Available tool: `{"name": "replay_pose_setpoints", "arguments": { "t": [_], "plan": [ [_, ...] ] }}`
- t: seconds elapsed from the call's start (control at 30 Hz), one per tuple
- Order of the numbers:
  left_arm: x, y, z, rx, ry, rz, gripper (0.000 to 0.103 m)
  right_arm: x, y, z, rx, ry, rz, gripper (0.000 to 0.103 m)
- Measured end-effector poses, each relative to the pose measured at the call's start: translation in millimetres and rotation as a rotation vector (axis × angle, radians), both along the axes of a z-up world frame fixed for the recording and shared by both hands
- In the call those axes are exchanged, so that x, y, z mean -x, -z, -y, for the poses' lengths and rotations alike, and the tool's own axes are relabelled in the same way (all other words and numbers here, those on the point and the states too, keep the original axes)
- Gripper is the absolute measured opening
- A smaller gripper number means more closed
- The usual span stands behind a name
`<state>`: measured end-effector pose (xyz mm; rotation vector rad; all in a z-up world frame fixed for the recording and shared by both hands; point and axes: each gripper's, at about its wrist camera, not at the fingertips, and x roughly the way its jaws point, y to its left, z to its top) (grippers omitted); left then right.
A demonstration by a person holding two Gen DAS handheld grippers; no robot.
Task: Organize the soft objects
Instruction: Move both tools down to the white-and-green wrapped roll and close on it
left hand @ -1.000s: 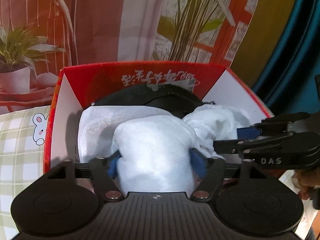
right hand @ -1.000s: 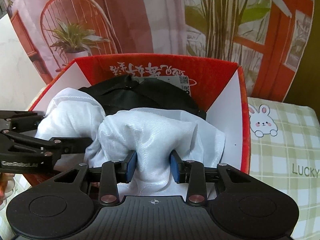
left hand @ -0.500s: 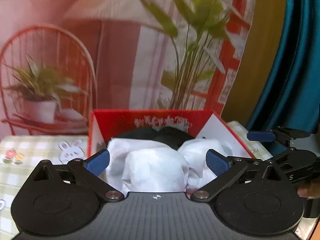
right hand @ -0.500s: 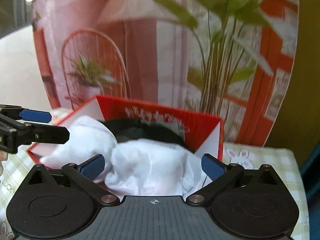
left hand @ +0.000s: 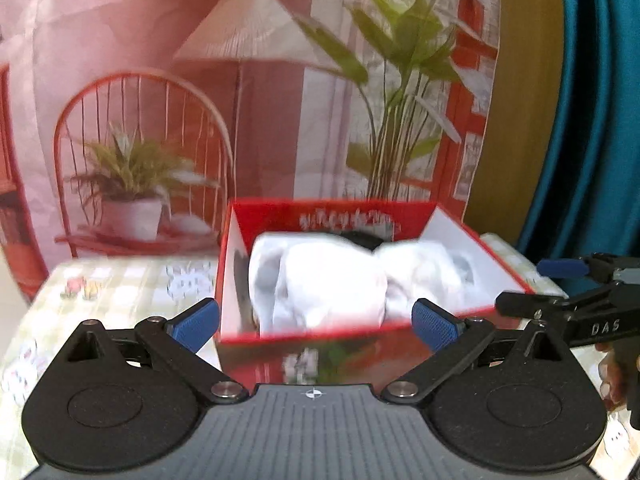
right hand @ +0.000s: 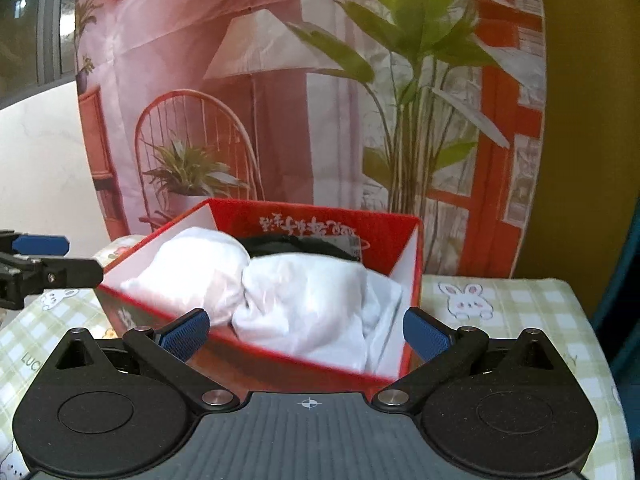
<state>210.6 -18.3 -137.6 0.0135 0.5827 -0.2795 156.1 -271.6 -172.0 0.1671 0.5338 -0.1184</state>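
Note:
A red cardboard box (left hand: 316, 342) (right hand: 280, 364) with white inner walls stands on the checked tablecloth. Inside it lies a crumpled white cloth (left hand: 332, 280) (right hand: 304, 296), bunched into two lumps, over a black soft item (left hand: 362, 238) (right hand: 296, 246) that shows only at the back. My left gripper (left hand: 316, 324) hangs open in front of the box's near wall, nothing between its blue pads. My right gripper (right hand: 306, 332) is open too, just short of the box's near edge and clear of the cloth. Each gripper appears at the edge of the other's view.
The green checked tablecloth (right hand: 520, 304) with rabbit prints spreads to both sides of the box. Behind the table hangs a printed backdrop (left hand: 200, 100) showing a chair, a lamp and plants. A teal curtain (left hand: 592, 120) hangs at the right.
Both grippers let go of the white cloth, opened wide and drew back and up from the box. The cloth stays in the box.

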Motion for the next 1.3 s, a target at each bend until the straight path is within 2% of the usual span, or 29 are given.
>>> {"name": "replay_pose_setpoints", "arguments": {
  "t": [0.2, 0.3, 0.37, 0.5, 0.63, 0.87, 1.03, 1.3],
  "plan": [
    [1.2, 24.5, -13.1, 0.04, -0.013, -0.092, 0.099, 20.8, 20.9, -2.3, -0.046, 0.013, -0.016, 0.103],
    [-4.2, 39.3, -19.2, 0.087, -0.034, -0.159, 0.085, 24.3, 34.7, -4.4, -0.064, 0.031, -0.048, 0.102],
    [-9.2, 47.9, -20.8, 0.111, -0.038, -0.202, 0.074, 23.2, 43.1, -4.4, -0.095, 0.033, -0.075, 0.094],
    [-13.6, 63.3, -21.6, 0.139, -0.054, -0.238, 0.074, 18.0, 60.4, -3.2, -0.164, 0.05, -0.12, 0.081],
    [-16.2, 81.0, -19.9, 0.169, -0.05, -0.293, 0.064, 10.3, 76.1, -1.3, -0.222, 0.081, -0.148, 0.073],
    [-4.5, 101.6, -22.9, 0.199, -0.036, -0.321, 0.053, 0.4, 92.5, -9.7, -0.24, 0.087, -0.182, 0.068],
    [6.5, 111.4, -29.9, 0.241, -0.047, -0.343, 0.053, 5.2, 95.4, -21.7, -0.216, 0.068, -0.187, 0.064],
    [30.0, 112.6, -47.8, 0.245, -0.058, -0.328, 0.048, 24.5, 90.5, -42.9, -0.191, 0.0, -0.178, 0.063]
  ]
}}
